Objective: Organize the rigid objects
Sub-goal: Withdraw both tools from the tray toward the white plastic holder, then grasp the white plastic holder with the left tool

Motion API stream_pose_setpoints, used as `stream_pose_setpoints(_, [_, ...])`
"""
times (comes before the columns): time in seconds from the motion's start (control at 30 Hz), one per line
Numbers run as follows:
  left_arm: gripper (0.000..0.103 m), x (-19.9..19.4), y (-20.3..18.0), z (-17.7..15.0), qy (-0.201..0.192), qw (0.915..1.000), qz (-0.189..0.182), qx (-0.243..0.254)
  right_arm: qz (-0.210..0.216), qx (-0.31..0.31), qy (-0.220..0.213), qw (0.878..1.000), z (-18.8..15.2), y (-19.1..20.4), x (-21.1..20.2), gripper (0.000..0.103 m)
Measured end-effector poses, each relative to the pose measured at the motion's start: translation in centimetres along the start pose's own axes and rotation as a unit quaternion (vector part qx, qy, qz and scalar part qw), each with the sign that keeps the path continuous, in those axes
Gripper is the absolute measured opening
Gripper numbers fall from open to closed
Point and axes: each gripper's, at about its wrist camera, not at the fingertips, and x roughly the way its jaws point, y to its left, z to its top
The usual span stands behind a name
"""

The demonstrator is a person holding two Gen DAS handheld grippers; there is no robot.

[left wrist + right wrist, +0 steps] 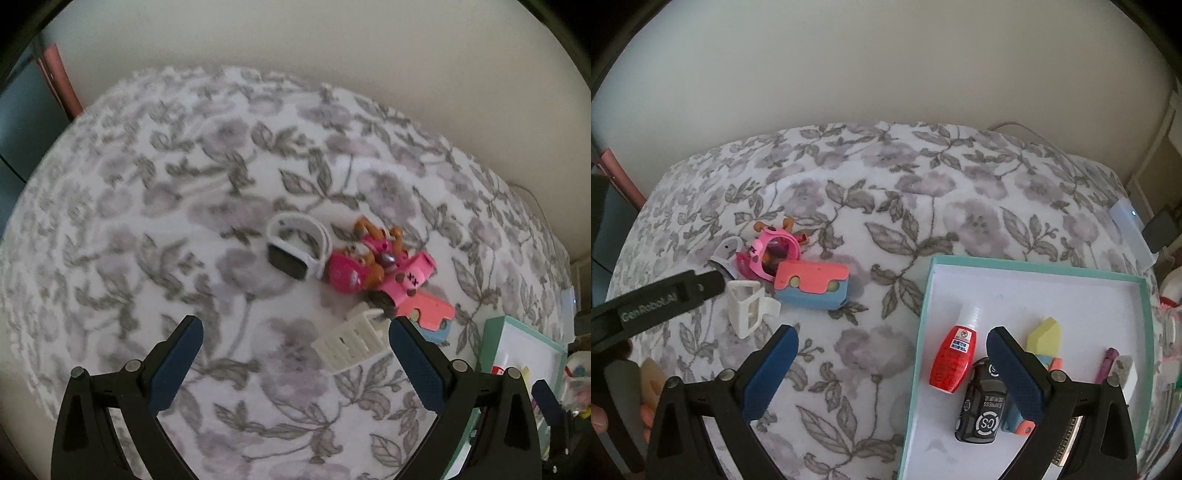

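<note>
Left gripper [295, 325]: released, its blue-padded fingers spread wide with nothing between them, low in the left wrist view; in the right wrist view it enters from the left edge.
Right gripper [892, 334]: released as well, fingers wide apart, the right finger hanging over the tray.
Bedspread [155, 206]: white with grey leaves and pale purple flowers, filling the middle of both views.
Watch [295, 253]: white strap, dark face, centre of the left wrist view, touching the pink toy.
Pink toy [373, 264]: a figure with brown parts, just right of the watch.
Block [812, 286]: coral on top and blue beneath, middle left of the right wrist view, beside the pink toy.
White clip [349, 343]: ribbed plastic, lower centre of the left wrist view, near the left gripper's right finger.
Tray [1027, 267]: teal rim, white floor, lower right of the right wrist view.
In the tray: a red bottle [955, 363] with a white cap, a black toy car [982, 410], a yellow block [1045, 334], and small pieces at the right edge too blurred to tell.
</note>
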Motion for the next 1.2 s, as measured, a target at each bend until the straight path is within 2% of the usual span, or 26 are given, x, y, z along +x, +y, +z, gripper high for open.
stream_pose_setpoints(0.27, [0.101, 1.6, -1.3, -0.4, 0.026, 0.9994, -0.017, 0.017, -0.003, 0.004, 0.012, 1.0, -0.2, -0.4, 0.9, 0.103])
stream_pose_setpoints(0.4, [0.101, 2.9, -1.3, -0.6, 0.048, 0.9982, -0.034, 0.008, -0.004, 0.002, 0.014, 1.0, -0.3, -0.4, 1.1, 0.103])
stream_pose_setpoints(0.5, [0.101, 3.5, -1.6, -0.8, 0.046, 0.9977, -0.049, 0.001, -0.004, 0.004, 0.017, 1.0, -0.3, -0.5, 1.3, 0.103])
stream_pose_setpoints(0.67, [0.101, 3.9, -2.5, -1.0, 0.044, 0.9977, -0.046, 0.022, -0.006, 0.009, 0.022, 1.0, -0.3, -0.9, 1.6, 0.103])
stream_pose_setpoints(0.87, [0.1, 4.1, -2.1, -0.8, 0.05, 0.9956, -0.079, -0.005, -0.005, 0.009, 0.023, 1.0, -0.4, -0.9, 1.7, 0.103])
stream_pose_setpoints(0.93, [0.094, 3.9, -2.1, -0.8, 0.046, 0.9949, -0.089, -0.008, -0.004, 0.01, 0.021, 1.0, -0.4, -0.8, 1.7, 0.103])
stream_pose_setpoints(1.0, [0.074, 3.9, -2.2, -0.8, 0.048, 0.9948, -0.09, -0.007, -0.001, 0.01, 0.017, 1.0, -0.3, -0.8, 1.8, 0.103])
stream_pose_setpoints(1.13, [0.071, 4.3, -2.0, -0.9, 0.057, 0.994, -0.093, -0.008, -0.002, 0.009, 0.014, 1.0, -0.2, -0.7, 1.9, 0.103])
stream_pose_setpoints(1.2, [0.059, 4.3, -1.9, -0.9, 0.058, 0.9938, -0.094, -0.011, -0.001, 0.01, 0.014, 1.0, -0.2, -0.6, 2.0, 0.103])
